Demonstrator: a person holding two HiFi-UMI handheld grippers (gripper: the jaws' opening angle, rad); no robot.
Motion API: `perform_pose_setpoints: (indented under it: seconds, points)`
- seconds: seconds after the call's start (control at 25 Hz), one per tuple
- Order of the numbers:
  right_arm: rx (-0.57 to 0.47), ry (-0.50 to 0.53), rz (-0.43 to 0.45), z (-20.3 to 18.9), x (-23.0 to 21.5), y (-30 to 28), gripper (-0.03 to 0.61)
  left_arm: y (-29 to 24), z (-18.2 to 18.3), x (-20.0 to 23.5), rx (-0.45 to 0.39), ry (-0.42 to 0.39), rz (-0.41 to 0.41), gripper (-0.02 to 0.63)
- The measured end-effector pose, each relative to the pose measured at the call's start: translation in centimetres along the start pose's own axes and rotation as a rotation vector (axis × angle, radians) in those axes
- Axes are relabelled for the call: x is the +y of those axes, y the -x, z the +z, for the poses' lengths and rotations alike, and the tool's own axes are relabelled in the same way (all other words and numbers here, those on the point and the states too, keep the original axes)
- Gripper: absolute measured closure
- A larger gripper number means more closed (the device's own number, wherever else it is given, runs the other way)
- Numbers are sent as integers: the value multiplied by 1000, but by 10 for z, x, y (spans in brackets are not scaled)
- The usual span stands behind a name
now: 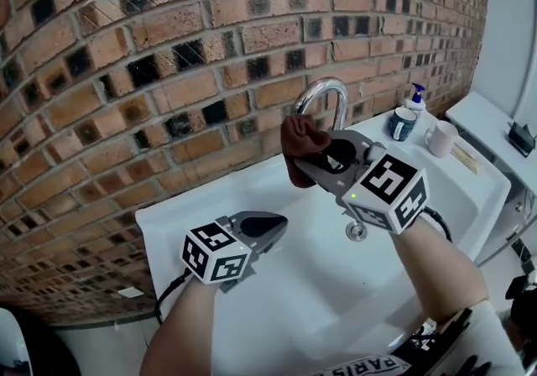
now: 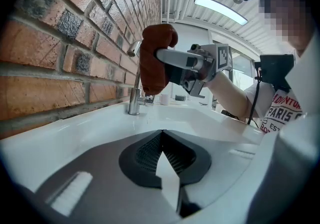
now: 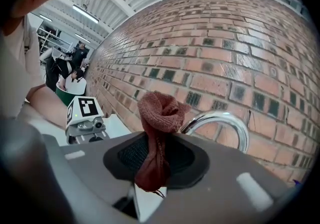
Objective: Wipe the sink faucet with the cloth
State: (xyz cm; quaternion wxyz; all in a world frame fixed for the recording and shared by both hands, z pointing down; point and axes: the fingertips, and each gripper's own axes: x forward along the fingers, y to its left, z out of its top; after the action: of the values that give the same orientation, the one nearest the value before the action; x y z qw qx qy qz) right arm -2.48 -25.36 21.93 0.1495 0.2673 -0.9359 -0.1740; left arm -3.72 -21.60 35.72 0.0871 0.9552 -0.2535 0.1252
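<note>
Right gripper (image 1: 312, 166): your jaws are pinched tight on the rust-brown knitted cloth (image 1: 300, 146). In the right gripper view the cloth (image 3: 157, 128) runs down between the jaws and bunches into a knot above their tips.

Cloth position: held up in the air just beside the curved chrome faucet (image 1: 323, 91), on its left side near the top of the arch. Whether the cloth touches the metal cannot be told. From the left gripper view the cloth (image 2: 152, 63) covers the upper part of the faucet (image 2: 134, 100); only its straight lower stem on the sink edge shows.

Left gripper (image 1: 267, 227): your jaws are brought together with nothing between them. It sits low over the white sink (image 1: 277, 282), well apart from the faucet.

Background: red brick wall (image 1: 168, 47) behind the sink. On the far right of the sink ledge stand a dark blue mug (image 1: 403, 123), a pale pink mug (image 1: 439, 138) and a blue-topped pump bottle (image 1: 415, 97).
</note>
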Motion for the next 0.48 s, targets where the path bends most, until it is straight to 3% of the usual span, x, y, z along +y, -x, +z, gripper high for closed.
perform_pose_setpoints:
  seconds: [0.48]
  points:
    - [-36, 69, -51, 44, -25, -13, 485, 0, 0, 0, 1, -1, -2, 607]
